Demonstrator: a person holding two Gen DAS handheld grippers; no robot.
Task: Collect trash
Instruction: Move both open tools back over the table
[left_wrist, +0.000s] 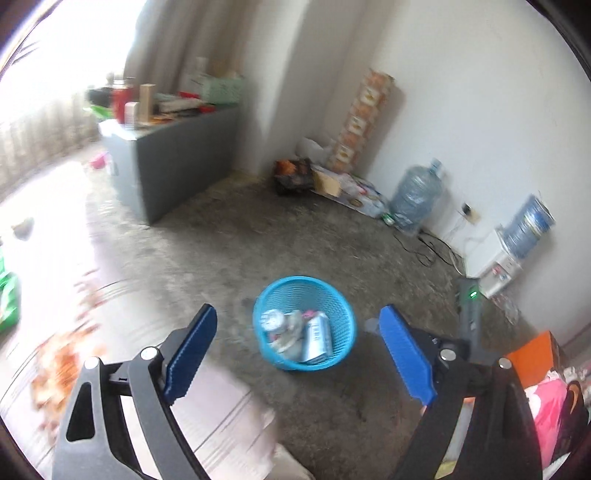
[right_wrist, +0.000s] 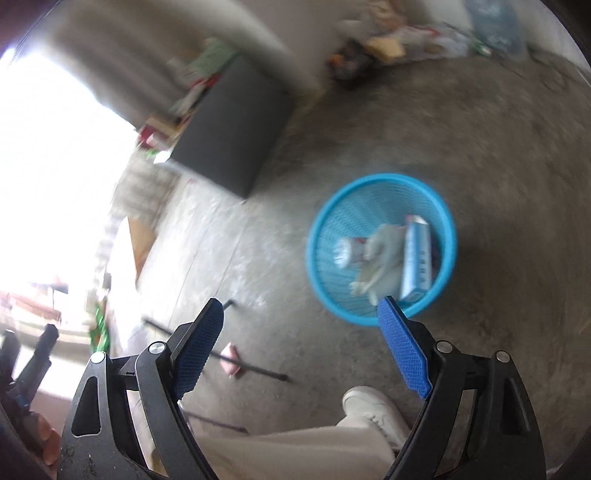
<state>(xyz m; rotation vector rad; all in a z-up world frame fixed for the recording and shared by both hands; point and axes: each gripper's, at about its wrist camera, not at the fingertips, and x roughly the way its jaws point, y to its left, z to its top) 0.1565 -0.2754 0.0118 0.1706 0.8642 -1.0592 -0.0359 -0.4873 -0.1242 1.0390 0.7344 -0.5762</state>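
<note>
A blue mesh waste basket (left_wrist: 334, 295) stands on the concrete floor, seen between and beyond my left gripper's fingers. Inside it lie a can (left_wrist: 272, 320), crumpled white paper (left_wrist: 291, 325) and a blue-and-white carton (left_wrist: 317, 338). My left gripper (left_wrist: 299, 343) is open above the floor with nothing between its blue pads. In the right wrist view the same basket (right_wrist: 332, 236) sits ahead and to the right, holding the can (right_wrist: 343, 253), paper (right_wrist: 382, 258) and carton (right_wrist: 417, 258). My right gripper (right_wrist: 301, 338) is open and empty, its right fingertip overlapping the basket's near rim.
A grey cabinet (left_wrist: 177, 155) loaded with boxes stands at the back left. Litter (left_wrist: 332, 181), a water jug (left_wrist: 415, 195) and a dispenser (left_wrist: 498, 258) line the wall. Orange scraps (left_wrist: 62, 362) lie at left. A person's trouser leg and white shoe (right_wrist: 373, 410) are beneath my right gripper.
</note>
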